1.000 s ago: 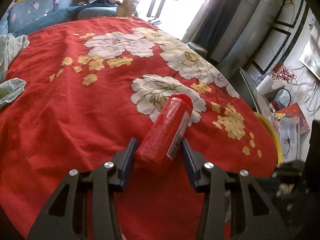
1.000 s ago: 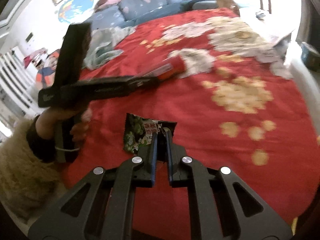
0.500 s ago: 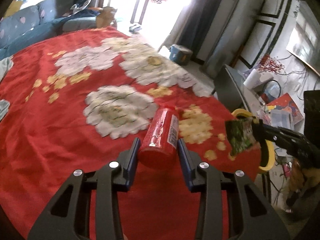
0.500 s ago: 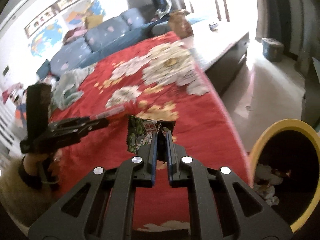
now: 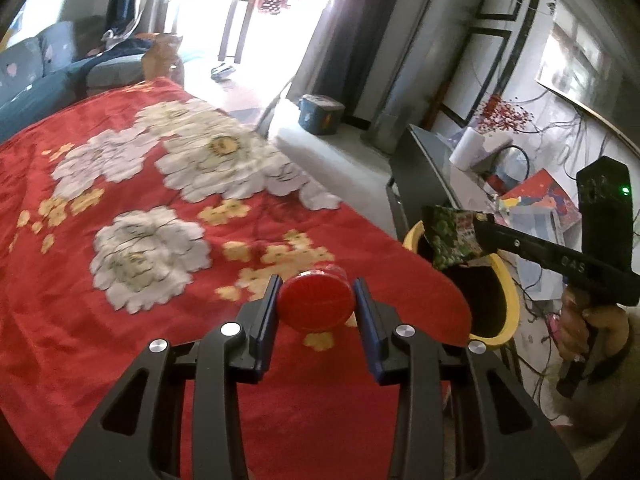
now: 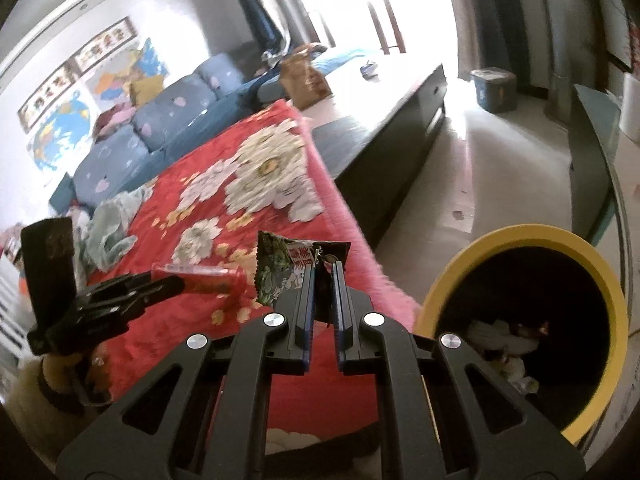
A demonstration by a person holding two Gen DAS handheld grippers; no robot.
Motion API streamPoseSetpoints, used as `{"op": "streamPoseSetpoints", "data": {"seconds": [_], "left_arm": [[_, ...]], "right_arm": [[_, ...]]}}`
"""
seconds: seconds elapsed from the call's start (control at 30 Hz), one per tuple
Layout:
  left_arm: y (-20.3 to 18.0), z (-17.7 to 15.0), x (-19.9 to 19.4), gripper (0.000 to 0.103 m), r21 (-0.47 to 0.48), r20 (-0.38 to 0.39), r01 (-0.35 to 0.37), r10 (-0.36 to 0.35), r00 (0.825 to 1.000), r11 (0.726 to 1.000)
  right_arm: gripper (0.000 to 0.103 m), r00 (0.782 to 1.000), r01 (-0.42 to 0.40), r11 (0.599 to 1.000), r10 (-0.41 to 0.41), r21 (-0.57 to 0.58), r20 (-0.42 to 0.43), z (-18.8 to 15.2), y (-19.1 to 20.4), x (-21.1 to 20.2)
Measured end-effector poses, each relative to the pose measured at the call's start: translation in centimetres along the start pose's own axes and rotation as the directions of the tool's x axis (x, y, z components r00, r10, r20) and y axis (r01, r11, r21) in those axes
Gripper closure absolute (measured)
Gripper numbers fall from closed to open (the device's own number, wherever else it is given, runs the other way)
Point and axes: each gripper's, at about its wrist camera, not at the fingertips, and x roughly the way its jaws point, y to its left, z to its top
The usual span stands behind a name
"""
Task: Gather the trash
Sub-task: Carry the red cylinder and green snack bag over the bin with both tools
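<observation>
Left wrist view: left gripper (image 5: 316, 304) clamped on a red bottle (image 5: 316, 307), seen end-on, pads against both its sides, carried above the red flowered blanket (image 5: 120, 320); right gripper (image 5: 476, 226) off to the right, holding a green snack wrapper (image 5: 450, 240) over the yellow-rimmed bin (image 5: 510, 280) beside the bed; white letters on that gripper's arm, possibly "GAS", too blurred to confirm. Right wrist view: right gripper (image 6: 322, 276) with jaws nearly together, pinching the snack wrapper (image 6: 288, 270) by its edge; bin (image 6: 520, 236) lower right, paper scraps already inside; left gripper (image 6: 176, 282) at left with the bottle (image 6: 204, 278). Handling, as judged: bring each item fully above the bin's dark mouth before letting go, the wrapper first; lower the bottle so that it cannot bounce off the rim. Writing: large characters on the wrapper and on framed wall scrolls (image 6: 76, 68), unreadable here.
</observation>
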Motion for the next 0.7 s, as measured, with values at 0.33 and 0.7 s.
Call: {"op": "streamPoseSetpoints", "data": {"seconds": [0.33, 0.7], "left_arm": [[-4.4, 0.9, 1.6, 0.070, 0.070, -0.013, 0.054, -0.054, 0.998, 0.996], [-9.7, 1.9, 3.2, 0.070, 0.149, -0.026, 0.116, -0.114, 0.993, 0.982]], "right_arm": [[0.098, 0.997, 0.049, 0.993, -0.055, 0.109, 0.048, -0.2, -4.6, -2.2], [0.098, 0.989, 0.102, 0.972, -0.121, 0.212, 0.079, -1.3, -8.9, -4.0]]}}
